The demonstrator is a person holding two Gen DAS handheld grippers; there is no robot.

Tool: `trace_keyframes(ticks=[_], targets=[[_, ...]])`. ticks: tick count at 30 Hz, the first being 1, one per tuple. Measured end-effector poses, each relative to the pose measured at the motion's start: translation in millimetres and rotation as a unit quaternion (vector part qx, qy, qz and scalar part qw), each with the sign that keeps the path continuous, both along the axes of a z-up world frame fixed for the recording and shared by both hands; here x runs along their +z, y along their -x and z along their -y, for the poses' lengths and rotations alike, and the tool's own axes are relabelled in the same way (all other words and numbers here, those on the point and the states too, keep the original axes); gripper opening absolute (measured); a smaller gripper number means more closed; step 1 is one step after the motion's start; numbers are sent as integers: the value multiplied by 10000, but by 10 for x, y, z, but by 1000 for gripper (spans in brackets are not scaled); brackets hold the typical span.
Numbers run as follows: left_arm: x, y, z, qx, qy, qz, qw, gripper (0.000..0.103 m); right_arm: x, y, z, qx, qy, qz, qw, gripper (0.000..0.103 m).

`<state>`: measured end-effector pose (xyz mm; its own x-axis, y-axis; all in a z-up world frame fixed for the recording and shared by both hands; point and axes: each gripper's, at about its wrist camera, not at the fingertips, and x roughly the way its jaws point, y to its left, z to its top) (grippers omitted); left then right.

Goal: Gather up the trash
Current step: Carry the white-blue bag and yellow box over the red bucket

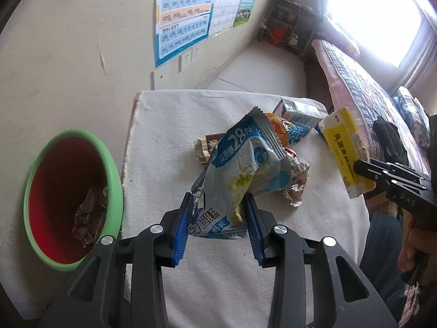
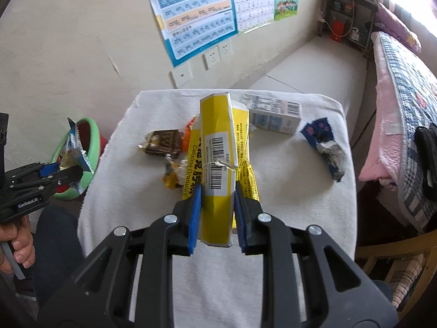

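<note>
Now your left claw [image 1: 217, 218] is clamped on a blue-and-white wrapper [image 1: 240, 161], its blue pads pressing the crumpled lower end while the rest stands up above the worktop [image 1: 164, 142]. Your right claw [image 2: 217, 205] is clamped on a yellow box [image 2: 217, 142], flattened and creased, with barcodes facing you. Both pieces hang clear of the white cloth. The bin [image 1: 73, 199], green-rimmed and red inside, sits on the floor at nine o'clock of the worktop, with some crumpled trash already at its bottom. Still lying on the cloth: a brown wrapper [image 2: 164, 142] at ten o'clock of the box, an orange one [image 2: 187, 132] just behind it, a small yellow scrap [image 2: 172, 175] beside the box, a white carton [image 2: 273, 116] at one o'clock, and a dark-blue wrapper [image 2: 325, 145] at three o'clock. A bed [image 2: 404, 95] runs along the right side, and posters [image 2: 196, 13] hang on the wall ahead.
</note>
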<state>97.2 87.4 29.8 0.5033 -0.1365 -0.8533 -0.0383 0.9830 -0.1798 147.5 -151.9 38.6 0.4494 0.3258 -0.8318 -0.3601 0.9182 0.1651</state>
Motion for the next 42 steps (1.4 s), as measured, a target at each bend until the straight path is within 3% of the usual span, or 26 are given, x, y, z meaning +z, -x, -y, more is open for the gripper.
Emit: trace_keyframes(ticks=[16,29,42], targets=[[103,308,-596,678,26,138,9976,36,257,76,-881,846,-226,162,9960,23],[240,610,-1383,1529,36,268,9879,36,456,186,-1811,1703,-395,320,9841,23],[281,736,-1901,1972,69,288,9799,36,475,254,-2678,2305,-509,272,9714,23]])
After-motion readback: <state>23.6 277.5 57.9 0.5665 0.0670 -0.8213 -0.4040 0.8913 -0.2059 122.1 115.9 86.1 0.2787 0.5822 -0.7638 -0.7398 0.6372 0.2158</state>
